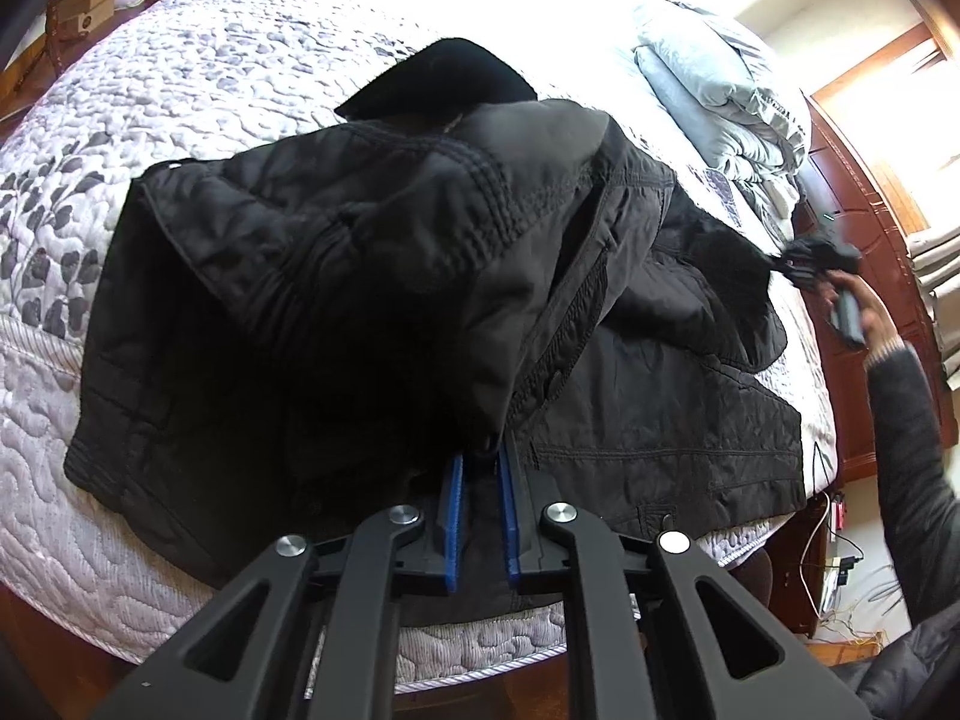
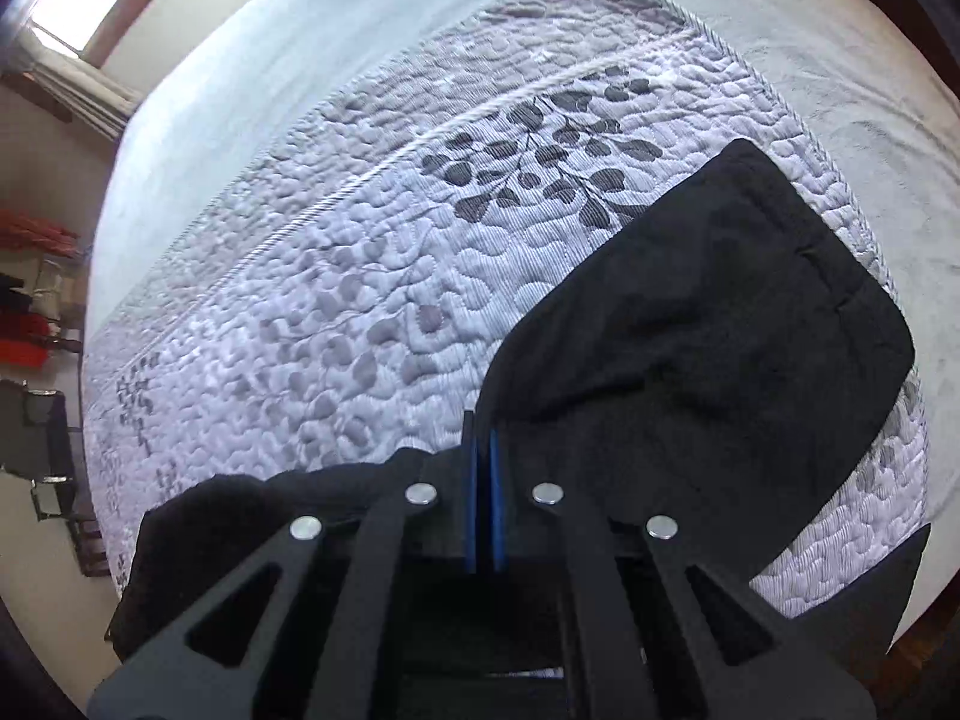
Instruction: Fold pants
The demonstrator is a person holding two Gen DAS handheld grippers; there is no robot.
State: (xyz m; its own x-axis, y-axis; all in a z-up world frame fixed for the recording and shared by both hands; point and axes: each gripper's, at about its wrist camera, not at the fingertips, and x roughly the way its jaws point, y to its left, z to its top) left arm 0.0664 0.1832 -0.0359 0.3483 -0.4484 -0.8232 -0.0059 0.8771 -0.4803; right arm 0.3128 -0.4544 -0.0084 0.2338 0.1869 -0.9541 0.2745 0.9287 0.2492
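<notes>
Pants: black pants [image 1: 372,276] lie bunched on the bed [image 1: 240,60], spreading ahead of both pairs of fingers.
Left gripper: the left gripper [image 1: 480,468] has its blue-padded fingers [image 1: 451,516] clenched on a fold of the pants, which rises just ahead of the tips and drapes to both sides.
Right gripper: the right gripper [image 2: 483,438] has its fingers [image 2: 497,498] pressed together, grasping an edge of the dark cloth [image 2: 708,348]; the cloth runs ahead and to the right of the tips and also hangs to their left.
Bed cover: a quilt with grey leaf print [image 2: 540,138] lies ahead of the right fingers.
Bedding: folded pale blankets [image 1: 720,90] sit far ahead, right of the left fingers.
</notes>
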